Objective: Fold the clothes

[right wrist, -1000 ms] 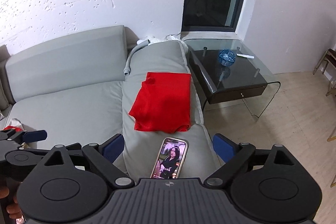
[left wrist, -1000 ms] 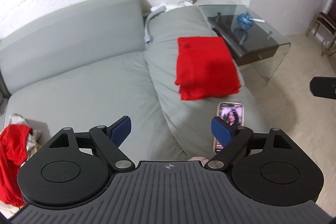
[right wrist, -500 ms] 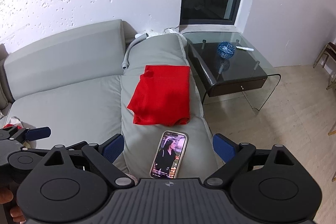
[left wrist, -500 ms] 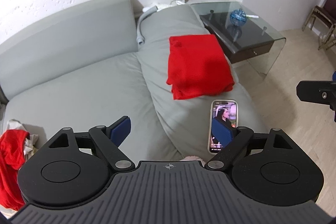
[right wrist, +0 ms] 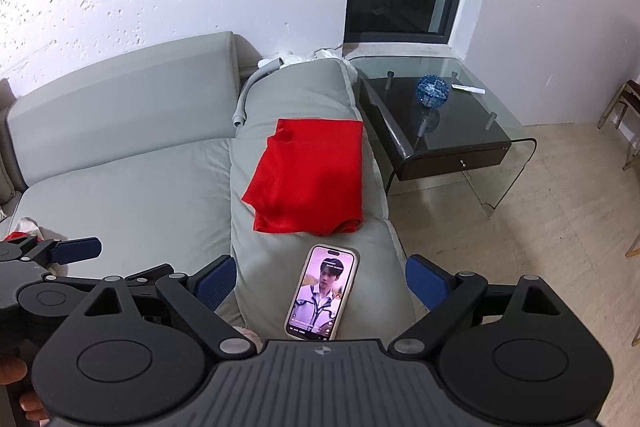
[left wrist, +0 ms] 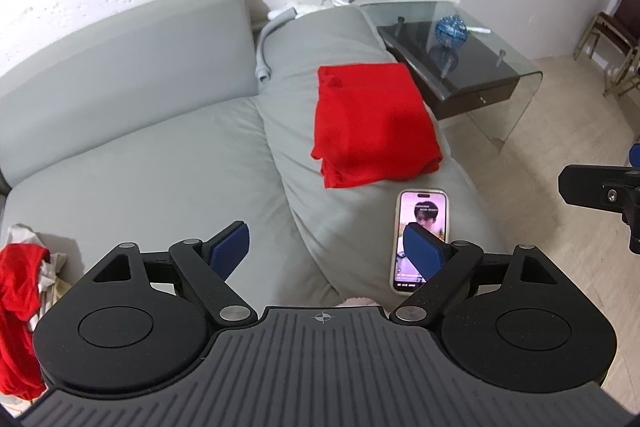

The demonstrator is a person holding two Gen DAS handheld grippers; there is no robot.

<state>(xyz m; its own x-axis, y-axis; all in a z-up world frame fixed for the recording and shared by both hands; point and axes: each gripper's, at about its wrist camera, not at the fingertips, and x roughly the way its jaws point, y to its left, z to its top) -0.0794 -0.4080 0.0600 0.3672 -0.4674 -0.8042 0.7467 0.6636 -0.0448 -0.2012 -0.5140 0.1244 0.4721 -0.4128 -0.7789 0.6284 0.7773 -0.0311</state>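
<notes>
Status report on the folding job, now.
Left gripper and right gripper open, empty. Red garment folded on sofa arm. Unfolded pile far left. Phone near the folded garment.

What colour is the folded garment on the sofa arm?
Solid red, no pattern. The folded garment shows best in the right wrist view.

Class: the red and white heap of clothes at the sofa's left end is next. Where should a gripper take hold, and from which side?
Pinch the red garment on top of the heap, coming from above: it lies crumpled, showing no flat edge, and the left gripper stands open nearest it.
</notes>
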